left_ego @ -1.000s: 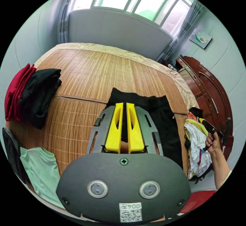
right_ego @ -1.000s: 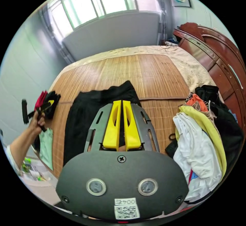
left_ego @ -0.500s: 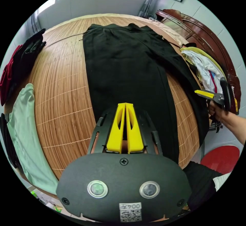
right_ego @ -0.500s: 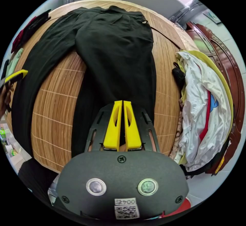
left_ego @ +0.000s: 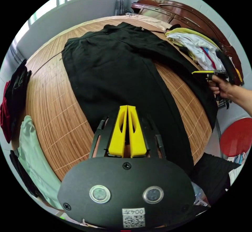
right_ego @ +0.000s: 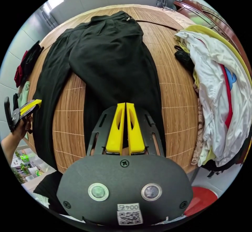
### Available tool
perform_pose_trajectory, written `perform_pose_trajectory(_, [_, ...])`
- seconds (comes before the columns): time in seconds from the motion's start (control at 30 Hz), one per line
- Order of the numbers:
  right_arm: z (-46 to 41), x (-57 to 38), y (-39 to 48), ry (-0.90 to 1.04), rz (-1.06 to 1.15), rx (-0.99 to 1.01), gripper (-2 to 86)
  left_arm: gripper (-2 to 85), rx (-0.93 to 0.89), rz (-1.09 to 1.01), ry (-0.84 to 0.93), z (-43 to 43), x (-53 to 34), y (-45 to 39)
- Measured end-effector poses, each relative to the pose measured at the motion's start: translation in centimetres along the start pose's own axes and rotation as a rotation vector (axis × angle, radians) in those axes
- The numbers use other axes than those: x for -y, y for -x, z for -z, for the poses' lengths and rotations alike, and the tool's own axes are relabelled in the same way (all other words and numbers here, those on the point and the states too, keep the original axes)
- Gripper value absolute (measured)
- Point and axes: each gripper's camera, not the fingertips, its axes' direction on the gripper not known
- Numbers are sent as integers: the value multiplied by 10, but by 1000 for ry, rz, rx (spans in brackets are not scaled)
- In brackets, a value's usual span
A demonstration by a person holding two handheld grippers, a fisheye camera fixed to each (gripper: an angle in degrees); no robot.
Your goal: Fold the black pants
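Clearly mid-spread: left gripper (left_ego: 127, 130) and right gripper (right_ego: 125, 128) closed, each pinching 1 leg end of black pants (left_ego: 118, 69), waistband at 12 o'clock on bamboo mat (left_ego: 52, 106), likely tensioned flat for folding; unfolded pile (right_ego: 223, 95) at 3 o'clock.

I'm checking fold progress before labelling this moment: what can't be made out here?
- Left gripper view: the left gripper body hides the near end of one leg of the black pants.
- Right gripper view: the right gripper housing covers the other leg's hem; whether either pinches cloth is unclear.
- The heap of white and yellow clothes is cut by the edge.
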Motion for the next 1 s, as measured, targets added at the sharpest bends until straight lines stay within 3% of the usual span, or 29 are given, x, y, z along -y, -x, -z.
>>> perform_pose_trajectory(0.2, [66, -44, -41, -87, -83, 109, 69, 1, -67, 72, 90, 19, 28, -11])
perform_pose_trajectory(0.3, [76, -103, -75, -33, -146, 144, 94, 1, -44, 106, -11, 53, 27, -23])
perform_pose_trajectory(0.4, [79, -151, -110, 12, -230, 119, 98, 0, 4, 120, 94, 38, 12, -33])
perform_pose_trajectory(0.5, [71, -169, -127, 76, -245, 109, 90, 0, 19, 147, 61, 56, 9, -41])
perform_pose_trajectory(0.63, [87, -166, -119, 59, -137, 34, 79, 1, 33, 228, -13, 95, 30, -40])
perform_pose_trajectory(1.0, [120, -160, -5, -8, 19, 422, 90, 57, 152, 365, -28, 103, 187, 89])
